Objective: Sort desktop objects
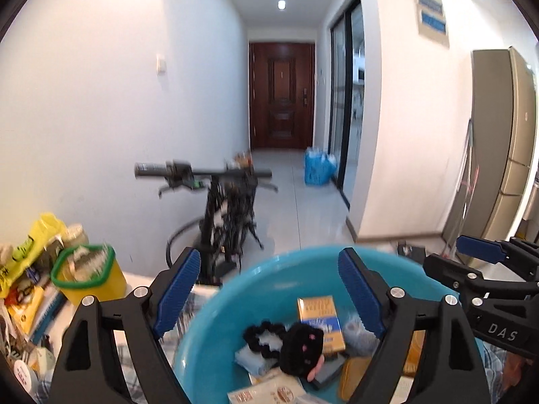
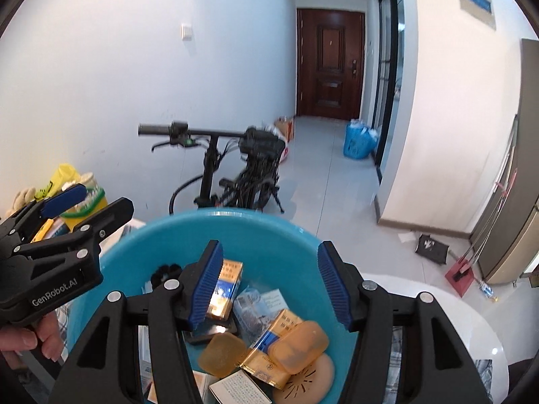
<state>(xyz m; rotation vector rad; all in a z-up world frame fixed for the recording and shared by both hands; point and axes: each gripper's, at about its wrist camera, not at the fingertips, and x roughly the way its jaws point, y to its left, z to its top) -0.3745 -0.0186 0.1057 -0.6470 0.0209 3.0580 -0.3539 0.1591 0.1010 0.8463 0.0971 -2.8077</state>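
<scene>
A: What sits nearest the lenses?

B: The left tool point(image 1: 269, 289) with its blue pads standing wide apart and nothing between them; it hangs above a teal basin point(image 1: 235, 289). The right tool point(image 2: 269, 284) is likewise parted, its pads touching nothing, above the same basin point(image 2: 276, 232).

A: And the sorted things?

B: They lie inside the basin. From the left wrist view: a black scrunchie point(image 1: 264, 335), a black fuzzy ball point(image 1: 305, 348) with pink marks, and a yellow-and-blue packet point(image 1: 321, 323). From the right wrist view: translucent orange cases point(image 2: 298, 345), a gold packet point(image 2: 269, 350), and a beige round disc point(image 2: 313, 378) near the bottom.

A: Who holds the tools?

B: A hand point(image 2: 27, 340) grips the left one's handle, seen at the lower left of the right wrist view.

A: What is beside the basin?

B: To the left on the bench point(image 1: 134, 277), a yellow tub with a green rim point(image 1: 89, 277), with a yellow bag point(image 1: 40, 235) and clutter past it.

A: Further off?

B: A black bicycle point(image 2: 232, 168) by the white wall, then a blue bag point(image 2: 357, 141) on the tiled floor, and a dark brown door point(image 2: 330, 64) at the corridor's end.
</scene>
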